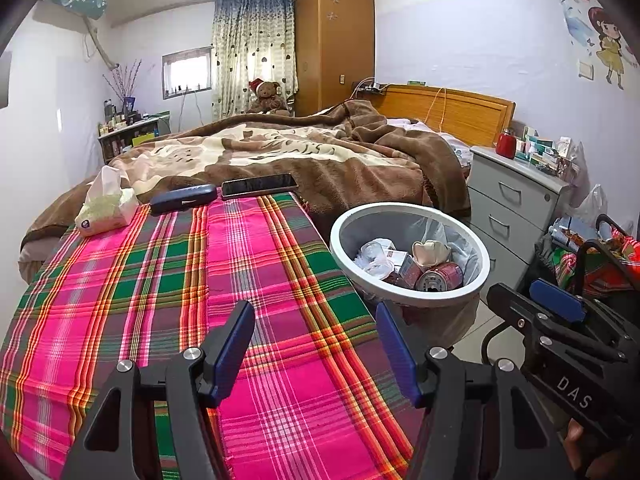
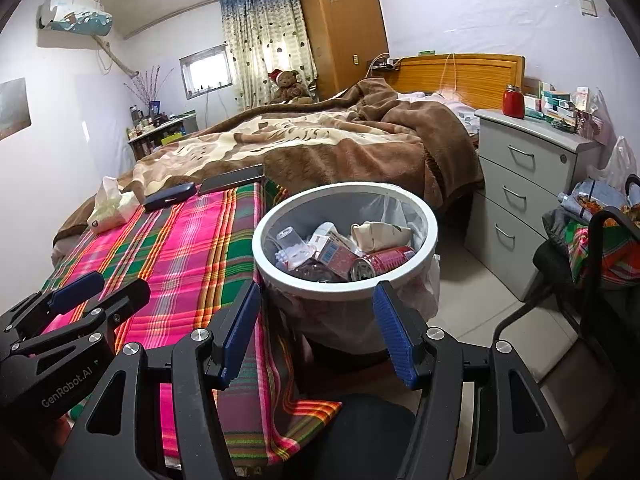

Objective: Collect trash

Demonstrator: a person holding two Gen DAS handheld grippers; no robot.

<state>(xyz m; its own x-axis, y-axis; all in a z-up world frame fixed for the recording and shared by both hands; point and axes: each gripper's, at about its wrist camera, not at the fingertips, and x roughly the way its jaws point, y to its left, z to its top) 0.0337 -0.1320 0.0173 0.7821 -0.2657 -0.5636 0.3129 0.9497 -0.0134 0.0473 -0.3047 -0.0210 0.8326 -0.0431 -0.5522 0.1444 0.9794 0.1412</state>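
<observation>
Both pairs of blue-padded jaws stand apart with nothing between them. From the left wrist view, the left gripper (image 1: 316, 332) hangs over the pink, green and orange plaid cloth (image 1: 160, 300) that covers the near end of the bed. From the right wrist view, the right gripper (image 2: 316, 312) points at the near rim of the round white-rimmed waste bin (image 2: 428, 216), which stands on the pale tiled floor (image 2: 480, 320) just beside the edge of the plaid cloth.

The trash already lies inside the bin: a red drink can (image 2: 382, 262) on its side, a red and white carton (image 2: 334, 258), a clear plastic cup (image 2: 286, 240), and a crumpled beige wrapper (image 2: 380, 234), all within a thin clear liner.

At the far end of the cloth rest a soft tissue pack (image 1: 104, 210), a dark blue glasses case (image 1: 183, 198) and a black phone (image 1: 259, 185), the case and phone just beside each other. Behind them spreads a brown and cream blanket (image 1: 280, 148). A grey three-drawer cabinet (image 2: 524, 184) stands beyond the bin, with a red jar (image 2: 513, 101) on top.
</observation>
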